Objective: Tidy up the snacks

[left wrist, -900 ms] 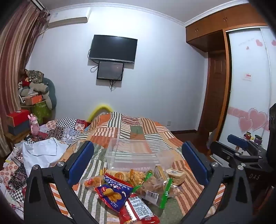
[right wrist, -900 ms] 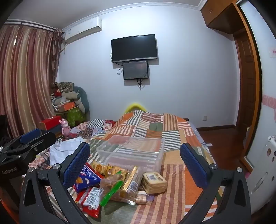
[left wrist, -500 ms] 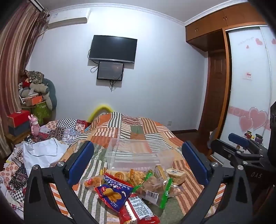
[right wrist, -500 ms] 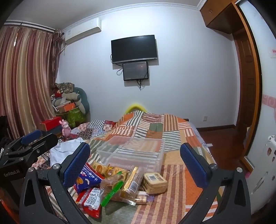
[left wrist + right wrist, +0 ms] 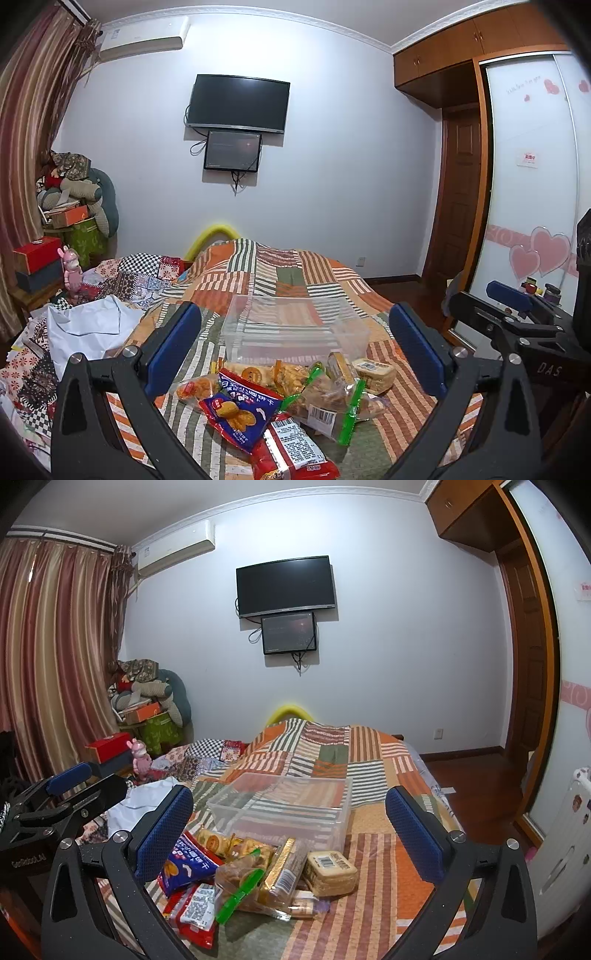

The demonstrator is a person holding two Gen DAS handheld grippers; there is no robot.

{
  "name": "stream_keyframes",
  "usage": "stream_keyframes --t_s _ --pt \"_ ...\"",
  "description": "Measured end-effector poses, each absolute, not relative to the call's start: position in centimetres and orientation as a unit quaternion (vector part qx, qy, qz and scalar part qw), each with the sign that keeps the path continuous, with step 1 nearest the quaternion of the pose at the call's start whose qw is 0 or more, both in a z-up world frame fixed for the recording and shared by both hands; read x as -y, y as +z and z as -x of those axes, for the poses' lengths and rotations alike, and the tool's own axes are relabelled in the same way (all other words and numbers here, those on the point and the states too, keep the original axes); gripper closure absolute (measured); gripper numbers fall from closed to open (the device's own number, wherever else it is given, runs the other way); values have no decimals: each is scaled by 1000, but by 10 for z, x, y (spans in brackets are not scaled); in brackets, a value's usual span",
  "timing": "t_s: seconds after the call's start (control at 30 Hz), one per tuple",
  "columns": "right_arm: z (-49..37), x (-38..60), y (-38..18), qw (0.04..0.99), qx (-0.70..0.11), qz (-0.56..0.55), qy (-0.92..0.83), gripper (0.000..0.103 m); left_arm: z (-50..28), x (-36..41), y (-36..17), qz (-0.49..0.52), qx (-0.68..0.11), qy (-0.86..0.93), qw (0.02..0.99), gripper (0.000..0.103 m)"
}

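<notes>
A pile of snack packets lies on the striped bedspread: a blue packet point(image 5: 236, 413), a red packet point(image 5: 291, 446), a clear bag with green edges point(image 5: 332, 402) and a pale biscuit pack point(image 5: 375, 371). Behind the pile stands an empty clear plastic box point(image 5: 295, 328). My left gripper point(image 5: 295, 347) is open and empty, held above the pile. My right gripper point(image 5: 290, 825) is open and empty, also above the pile, with the blue packet point(image 5: 183, 867), the biscuit pack point(image 5: 328, 871) and the box point(image 5: 284, 805) in front of it.
The patchwork bedspread point(image 5: 280, 273) covers the bed. White cloth point(image 5: 88, 328) and a checked quilt lie on the left. A red box point(image 5: 37, 253) and a pink toy point(image 5: 72, 267) stand at the left bedside. A wardrobe point(image 5: 535, 184) is on the right.
Nothing has visibly changed apart from a very slight drift of both grippers.
</notes>
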State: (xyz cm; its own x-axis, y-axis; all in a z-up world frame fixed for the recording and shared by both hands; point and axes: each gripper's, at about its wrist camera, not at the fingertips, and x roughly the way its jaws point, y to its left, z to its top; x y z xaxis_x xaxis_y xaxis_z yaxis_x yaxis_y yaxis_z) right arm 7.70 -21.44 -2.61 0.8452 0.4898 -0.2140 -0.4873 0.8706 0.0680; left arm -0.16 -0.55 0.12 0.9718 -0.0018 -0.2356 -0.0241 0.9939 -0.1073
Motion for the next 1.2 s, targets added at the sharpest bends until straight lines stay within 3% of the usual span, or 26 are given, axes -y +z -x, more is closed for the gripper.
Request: stream_keyframes --t_s 1.2 --pt "-76 214 -24 958 -112 -9 263 0 1 2 -2 67 -121 5 990 0"
